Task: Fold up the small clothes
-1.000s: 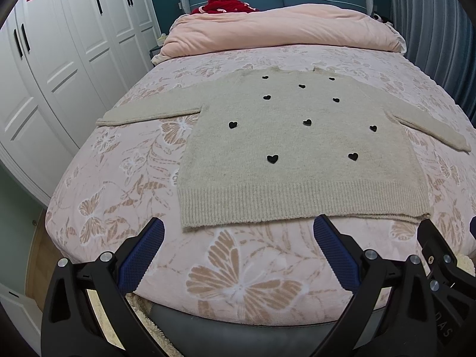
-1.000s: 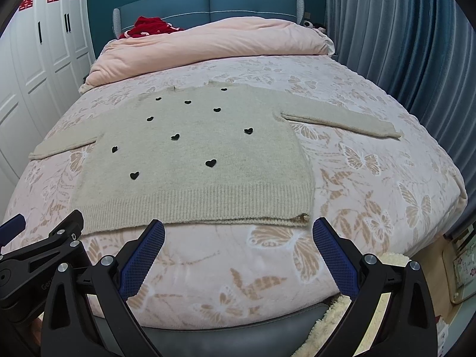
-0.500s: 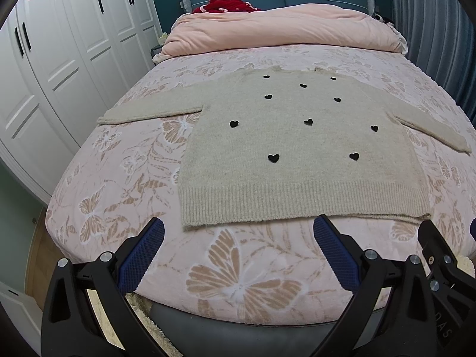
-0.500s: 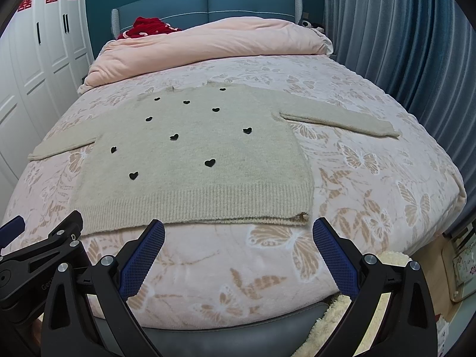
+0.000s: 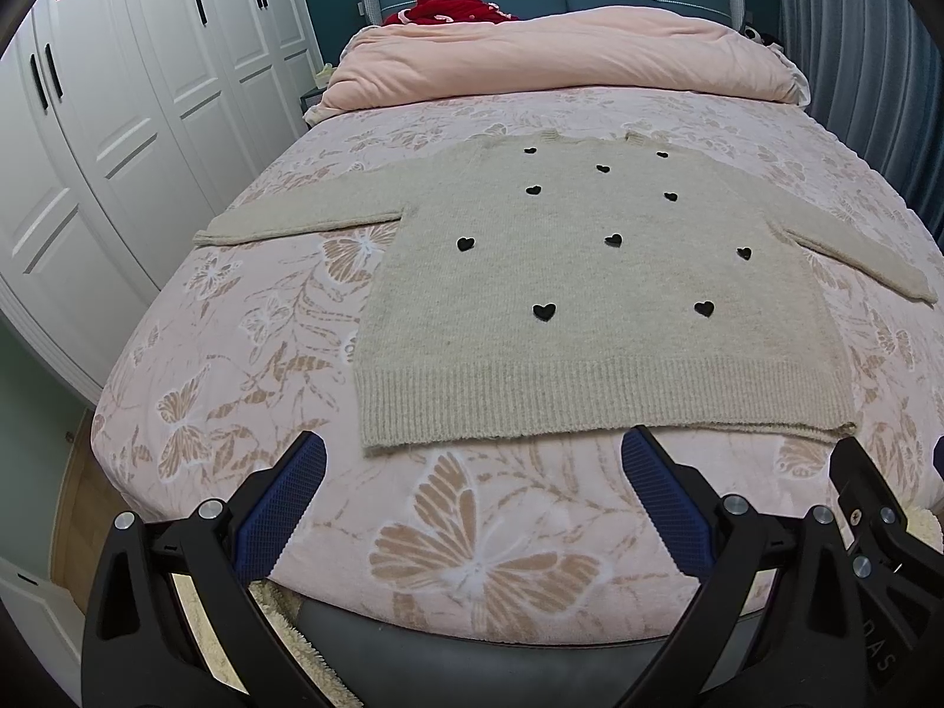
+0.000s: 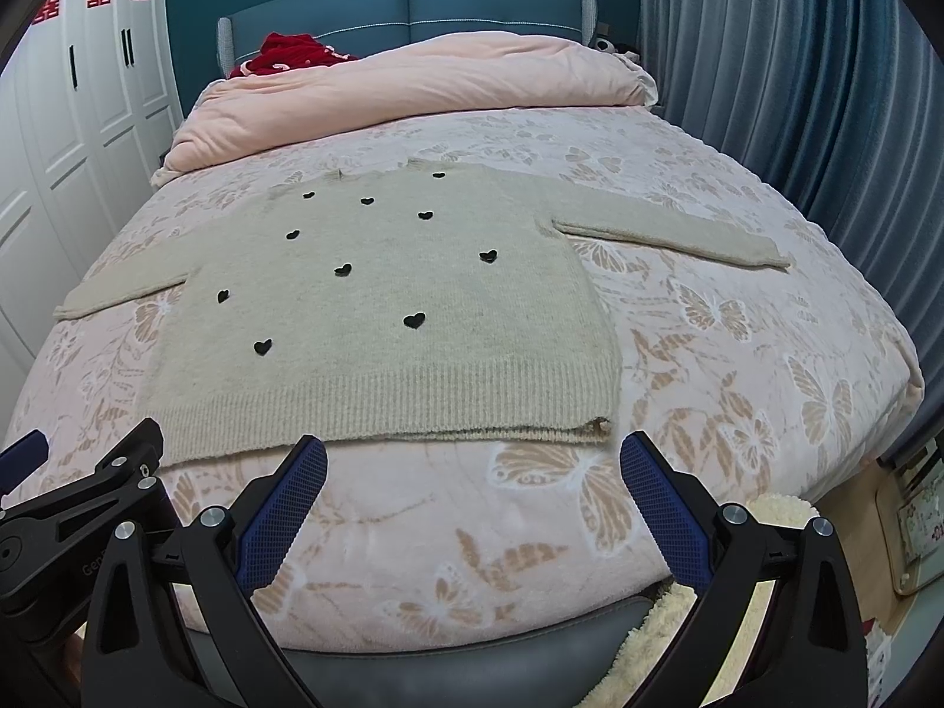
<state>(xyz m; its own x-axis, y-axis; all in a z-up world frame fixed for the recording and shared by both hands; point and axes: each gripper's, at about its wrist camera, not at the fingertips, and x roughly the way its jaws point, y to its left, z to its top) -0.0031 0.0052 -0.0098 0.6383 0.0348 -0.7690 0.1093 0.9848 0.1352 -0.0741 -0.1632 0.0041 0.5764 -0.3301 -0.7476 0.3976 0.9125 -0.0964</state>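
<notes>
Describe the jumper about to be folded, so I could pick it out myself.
Find the bed with its pink butterfly cover. The jumper lies flat near its foot, sleeves spread. It is beige knit dotted with small black hearts, unlike the red garment by the headboard.

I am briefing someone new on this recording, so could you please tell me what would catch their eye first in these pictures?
A beige knit sweater dotted with small black hearts lies flat, sleeves spread, in the middle of the pink butterfly-print bed cover. A rolled pink duvet lies across the head of the bed, with something red behind it. Near the foot, the left gripper and right gripper are both open, touching nothing.
</notes>
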